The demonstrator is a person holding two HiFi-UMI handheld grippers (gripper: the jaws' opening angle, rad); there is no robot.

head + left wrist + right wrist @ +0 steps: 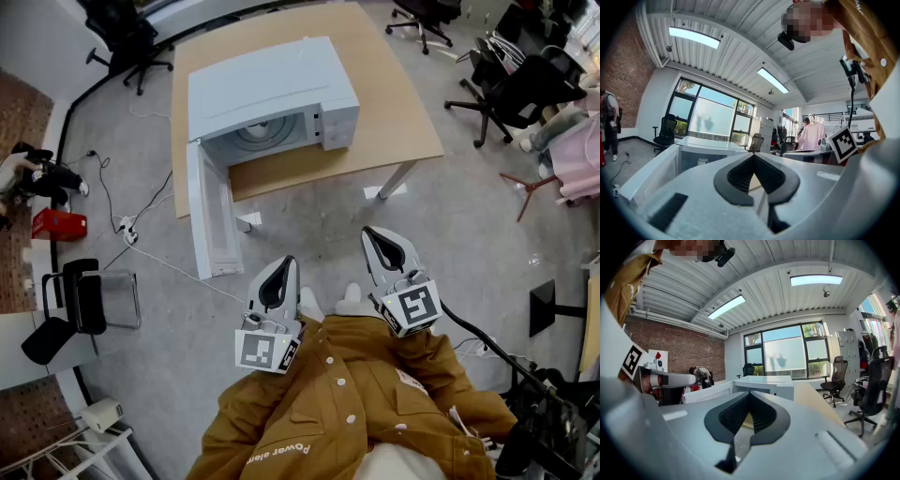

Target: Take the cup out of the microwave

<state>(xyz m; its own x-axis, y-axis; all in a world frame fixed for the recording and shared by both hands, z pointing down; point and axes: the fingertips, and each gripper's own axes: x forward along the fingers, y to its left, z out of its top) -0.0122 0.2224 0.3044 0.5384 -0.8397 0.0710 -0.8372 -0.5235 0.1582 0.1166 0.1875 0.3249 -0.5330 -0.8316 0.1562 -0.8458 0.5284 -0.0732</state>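
Note:
A white microwave (272, 94) stands on a wooden table (394, 103), its door (211, 220) swung fully open toward me on the left. In the left gripper view a small white cup (702, 161) stands inside the open cavity. In the head view the cavity shows only a pale round shape. My left gripper (286, 262) and right gripper (369, 232) are held side by side in front of my body, well short of the table. Both point toward the microwave. The left gripper (753, 156) and the right gripper (750, 394) are each shut with nothing between the jaws.
Black office chairs (506, 89) stand right of and behind the table. Cables (141, 239) and a red box (58, 224) lie on the floor at the left, beside a black chair (80, 300). A person (701, 375) bends over at the far left.

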